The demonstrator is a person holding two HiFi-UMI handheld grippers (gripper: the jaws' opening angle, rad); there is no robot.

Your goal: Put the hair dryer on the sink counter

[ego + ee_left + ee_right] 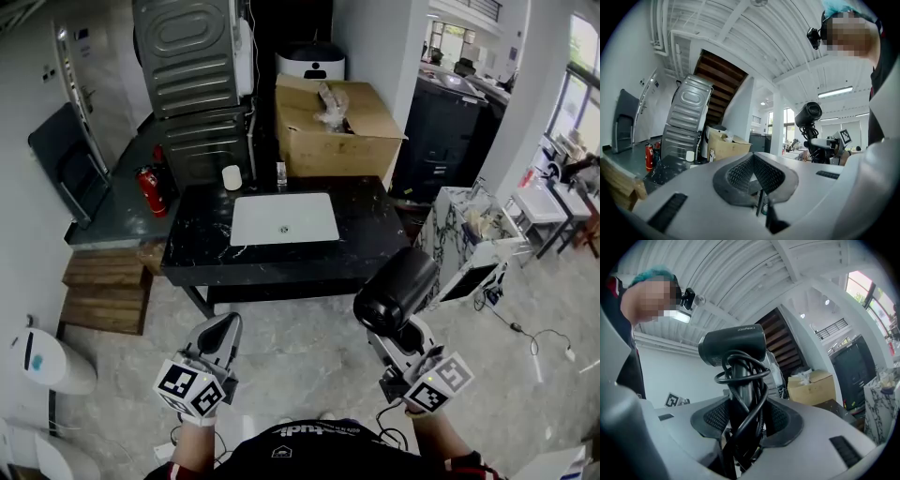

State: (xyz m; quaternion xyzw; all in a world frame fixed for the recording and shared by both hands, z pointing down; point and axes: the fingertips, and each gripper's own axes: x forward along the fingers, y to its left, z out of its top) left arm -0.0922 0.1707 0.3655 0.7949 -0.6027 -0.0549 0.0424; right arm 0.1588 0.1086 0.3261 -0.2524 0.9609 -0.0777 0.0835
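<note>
While well short of the surface (192, 248), hair dryer (396, 286): handle pinched in right gripper (405, 330).
Left gripper (225, 326): pressed together, empty.

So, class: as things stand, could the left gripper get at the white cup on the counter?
Probably yes. The left gripper is empty, and nothing stands between it and the white cup at the back of the counter. Its jaws are shut, though, so they must open first.

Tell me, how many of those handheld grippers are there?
2: the left gripper, shut and empty, at lower left; the right gripper, at lower right, holding the black hair dryer.
</note>
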